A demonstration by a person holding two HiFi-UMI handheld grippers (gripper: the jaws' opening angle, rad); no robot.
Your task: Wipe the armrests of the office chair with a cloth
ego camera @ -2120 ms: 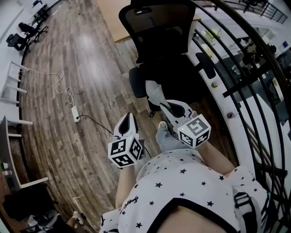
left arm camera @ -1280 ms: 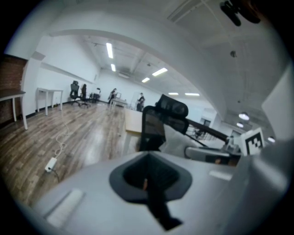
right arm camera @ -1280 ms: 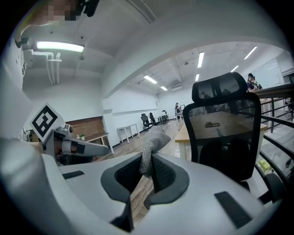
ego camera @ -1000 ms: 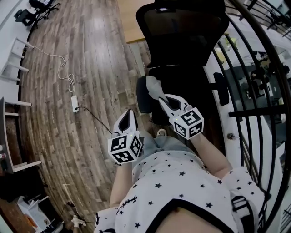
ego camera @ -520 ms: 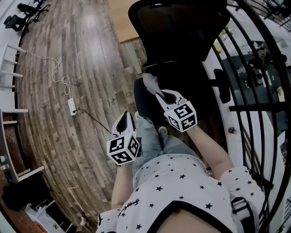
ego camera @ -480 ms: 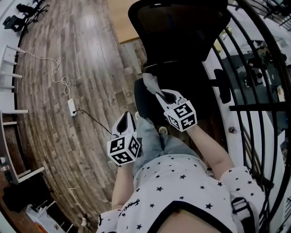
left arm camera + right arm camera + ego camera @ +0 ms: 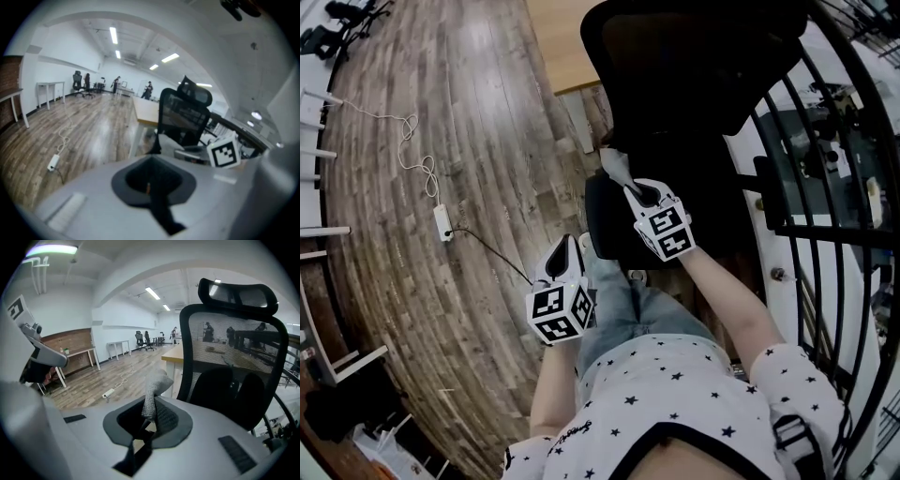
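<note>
Cloth (image 7: 616,167) sticks out of the right gripper (image 7: 630,190), whose jaws pinch it, just above the near armrest (image 7: 602,225) of the chair (image 7: 694,66). The left gripper (image 7: 566,251), short of the chair, has its jaws together on nothing. Only one end looks pinched, so dragging the cloth along the armrest could pull it free.

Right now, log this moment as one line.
right tongs: shut on cloth | left tongs: shut, empty | cloth: by office chair armrest, contact unclear

No readable text, labels or numbers visible.
</note>
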